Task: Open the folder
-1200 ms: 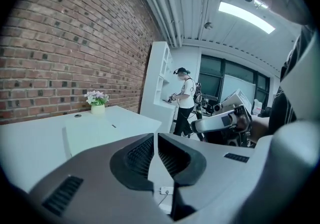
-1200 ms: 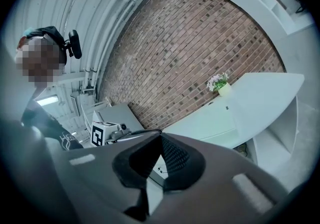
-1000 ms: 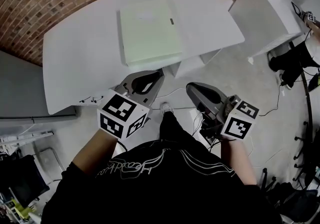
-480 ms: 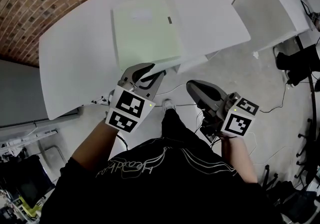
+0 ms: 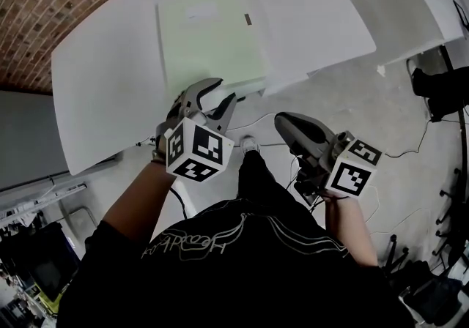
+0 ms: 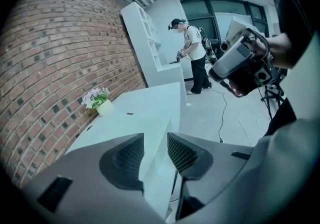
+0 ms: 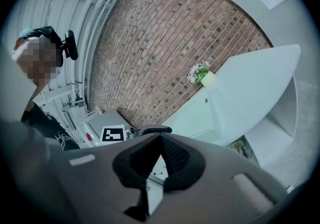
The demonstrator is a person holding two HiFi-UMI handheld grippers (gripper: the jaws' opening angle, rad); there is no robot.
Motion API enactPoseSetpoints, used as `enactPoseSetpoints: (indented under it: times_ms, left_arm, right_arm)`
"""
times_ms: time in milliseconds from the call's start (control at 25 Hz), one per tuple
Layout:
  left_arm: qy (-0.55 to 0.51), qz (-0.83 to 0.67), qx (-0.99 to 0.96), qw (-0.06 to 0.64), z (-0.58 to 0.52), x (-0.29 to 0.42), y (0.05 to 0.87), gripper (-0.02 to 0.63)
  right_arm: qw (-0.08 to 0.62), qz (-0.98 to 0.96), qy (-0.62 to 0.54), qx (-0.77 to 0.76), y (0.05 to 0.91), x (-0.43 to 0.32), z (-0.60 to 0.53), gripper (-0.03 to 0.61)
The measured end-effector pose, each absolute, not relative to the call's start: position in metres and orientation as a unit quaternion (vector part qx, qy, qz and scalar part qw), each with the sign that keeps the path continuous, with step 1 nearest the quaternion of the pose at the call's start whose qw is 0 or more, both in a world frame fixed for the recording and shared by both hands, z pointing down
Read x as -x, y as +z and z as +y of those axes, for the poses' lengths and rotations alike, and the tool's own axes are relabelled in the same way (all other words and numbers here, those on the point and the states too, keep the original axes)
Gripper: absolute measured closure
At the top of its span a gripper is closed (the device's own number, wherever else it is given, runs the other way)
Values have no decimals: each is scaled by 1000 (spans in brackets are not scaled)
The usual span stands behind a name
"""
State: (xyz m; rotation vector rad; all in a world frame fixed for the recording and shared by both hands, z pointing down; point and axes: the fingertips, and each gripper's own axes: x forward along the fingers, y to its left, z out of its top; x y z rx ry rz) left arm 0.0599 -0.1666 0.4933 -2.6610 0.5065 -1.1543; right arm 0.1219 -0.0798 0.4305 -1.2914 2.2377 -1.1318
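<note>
Head view: left gripper (image 5: 220,94), its jaws just opened from shut and holding nothing, has dropped toward the near edge of the pale green folder (image 5: 209,34), which lies closed and flat on the white counter (image 5: 95,77). A grasp on the cover looks next. Right gripper (image 5: 284,121) hangs closed and empty over the floor (image 5: 410,143).

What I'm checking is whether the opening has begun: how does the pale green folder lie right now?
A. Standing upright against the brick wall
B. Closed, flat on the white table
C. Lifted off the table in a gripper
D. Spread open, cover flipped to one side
B: in the head view the folder lies flat on the table with its cover down.
</note>
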Motion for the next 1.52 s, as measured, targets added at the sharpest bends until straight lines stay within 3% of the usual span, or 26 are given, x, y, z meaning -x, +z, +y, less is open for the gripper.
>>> enactPoseSetpoints:
  times_ms: [680, 1520]
  left_arm:
    - [-463, 156, 837, 246, -195, -60, 534, 483]
    - [-459, 137, 810, 339, -193, -64, 529, 485]
  right_arm:
    - [165, 772, -417, 451, 455, -123, -87, 577]
    - [164, 768, -422, 453, 464, -122, -87, 577]
